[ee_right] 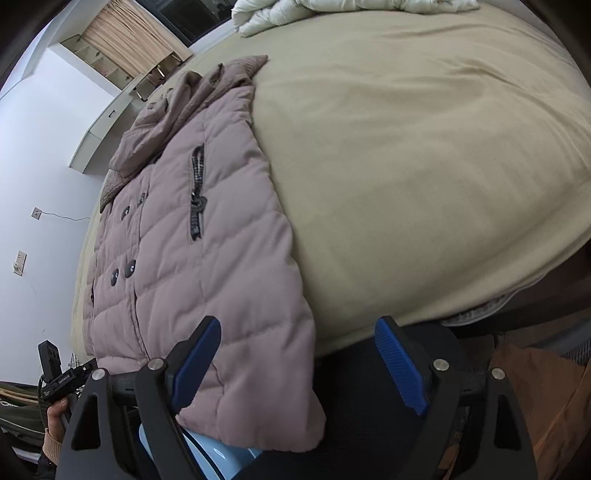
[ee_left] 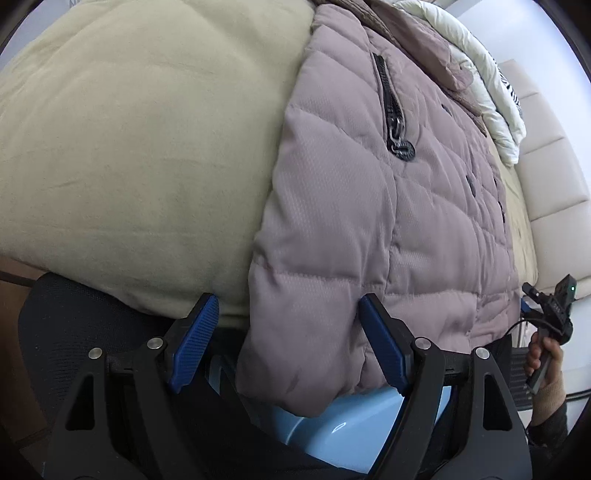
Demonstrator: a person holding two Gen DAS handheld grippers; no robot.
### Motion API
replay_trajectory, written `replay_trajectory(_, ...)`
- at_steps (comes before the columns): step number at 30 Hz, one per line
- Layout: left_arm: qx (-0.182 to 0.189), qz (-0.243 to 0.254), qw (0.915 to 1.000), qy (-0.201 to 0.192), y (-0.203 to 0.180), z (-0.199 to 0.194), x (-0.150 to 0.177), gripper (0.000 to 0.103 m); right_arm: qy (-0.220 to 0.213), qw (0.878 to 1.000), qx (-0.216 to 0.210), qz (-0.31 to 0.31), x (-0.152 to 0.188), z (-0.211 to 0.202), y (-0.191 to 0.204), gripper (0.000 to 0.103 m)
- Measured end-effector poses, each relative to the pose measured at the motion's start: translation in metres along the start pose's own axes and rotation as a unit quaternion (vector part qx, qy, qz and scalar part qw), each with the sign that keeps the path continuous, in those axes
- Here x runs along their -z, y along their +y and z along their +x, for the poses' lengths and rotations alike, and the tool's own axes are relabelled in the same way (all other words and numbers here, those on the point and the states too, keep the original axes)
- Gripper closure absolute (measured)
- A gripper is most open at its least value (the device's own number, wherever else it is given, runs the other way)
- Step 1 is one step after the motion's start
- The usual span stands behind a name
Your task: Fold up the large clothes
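A mauve quilted puffer jacket (ee_left: 388, 206) lies flat on a beige bed cover (ee_left: 140, 147), its hem hanging over the near edge. It has a black pocket zipper (ee_left: 393, 110) and dark buttons. My left gripper (ee_left: 288, 328) is open, its blue pads (ee_left: 194, 339) either side of the hem's left corner, not closed on it. In the right wrist view the jacket (ee_right: 207, 266) shows with its hood at the far end. My right gripper (ee_right: 295, 354) is open around the hem's right corner. The other hand-held gripper shows at each view's edge (ee_left: 550, 310).
A light blue plastic basin (ee_left: 343, 432) sits below the hem, also in the right view (ee_right: 207, 454). A white duvet (ee_right: 332, 11) is bunched at the bed's far end. A black mesh chair (ee_left: 74, 325) stands by the bed. White padded headboard (ee_left: 546, 155) on the right.
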State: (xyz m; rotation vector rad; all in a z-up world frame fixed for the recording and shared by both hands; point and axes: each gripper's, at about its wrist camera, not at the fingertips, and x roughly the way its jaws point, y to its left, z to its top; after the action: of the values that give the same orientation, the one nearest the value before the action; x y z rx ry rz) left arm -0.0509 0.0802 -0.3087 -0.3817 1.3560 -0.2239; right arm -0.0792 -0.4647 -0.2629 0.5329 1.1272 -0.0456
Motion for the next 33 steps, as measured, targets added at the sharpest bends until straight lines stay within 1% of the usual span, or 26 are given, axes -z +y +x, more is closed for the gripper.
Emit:
replay_trajectory(2,0.001,0.008,0.9999,0.008,-0.004,0.005,0.004,0.025,0.011,1.0,-0.008,0.005,0.002,0.001,-0.004,0.014)
replay_trajectory(6,-0.001,0.011,0.9999,0.01,-0.007,0.009,0.005,0.026,0.042,0.999,-0.024,0.021,0.007,0.012,-0.012,0.014)
replay_trajectory(9,0.001,0.014,0.9998,0.015,-0.008,0.01,0.004,0.026,0.058,0.998,-0.03,0.017,0.008,0.022,-0.011,0.018)
replay_trajectory(11,-0.001,0.017,0.9996,0.023,-0.01,0.013,0.005,0.026,0.066,0.997,-0.03,0.013,0.008,0.026,-0.009,0.021)
replay_trajectory(13,-0.002,0.017,0.9994,0.029,-0.011,0.014,0.005,0.027,0.081,0.996,-0.041,0.018,0.007,0.03,-0.01,0.031)
replay_trajectory(14,0.001,0.015,0.9993,0.035,-0.011,0.016,0.006,0.03,0.091,0.994,-0.05,0.022,0.008,0.033,-0.012,0.033)
replay_trajectory(15,0.009,0.012,0.999,0.042,-0.011,0.018,0.007,0.038,0.1,0.993,-0.06,0.026,0.008,0.036,-0.013,0.037)
replay_trajectory(16,0.016,0.009,0.9987,0.048,-0.011,0.02,0.008,0.041,0.104,0.992,-0.066,0.027,0.009,0.037,-0.015,0.038)
replay_trajectory(17,0.017,0.006,0.9986,0.049,-0.011,0.021,0.01,0.041,0.108,0.991,-0.069,0.025,0.009,0.037,-0.015,0.039)
replay_trajectory(18,0.017,0.006,0.9987,0.048,-0.012,0.021,0.01,0.043,0.113,0.99,-0.075,0.024,0.01,0.037,-0.015,0.043)
replay_trajectory(20,0.026,0.001,0.9986,0.047,-0.012,0.022,0.01,0.05,0.122,0.989,-0.084,0.024,0.012,0.037,-0.015,0.048)
replay_trajectory(21,0.03,0.0,0.9985,0.046,-0.012,0.022,0.01,0.057,0.126,0.988,-0.089,0.023,0.012,0.036,-0.014,0.055)
replay_trajectory(22,0.033,-0.001,0.9984,0.044,-0.013,0.021,0.01,0.066,0.13,0.986,-0.098,0.023,0.013,0.036,-0.012,0.068)
replay_trajectory(23,0.036,-0.001,0.9984,0.043,-0.017,0.022,0.012,0.07,0.134,0.985,-0.109,0.025,0.015,0.036,-0.011,0.074)
replay_trajectory(25,0.039,0.002,0.9984,0.041,-0.021,0.019,0.012,0.08,0.133,0.985,-0.11,0.019,0.017,0.034,-0.006,0.084)
replay_trajectory(28,0.052,0.0,0.998,0.035,-0.026,0.005,0.01,0.091,0.121,0.986,-0.114,0.015,0.018,0.028,0.003,0.092)
replay_trajectory(33,0.107,-0.023,0.994,-0.003,-0.035,-0.038,-0.001,0.094,0.074,0.984,-0.164,0.01,0.01,-0.003,0.02,0.094)
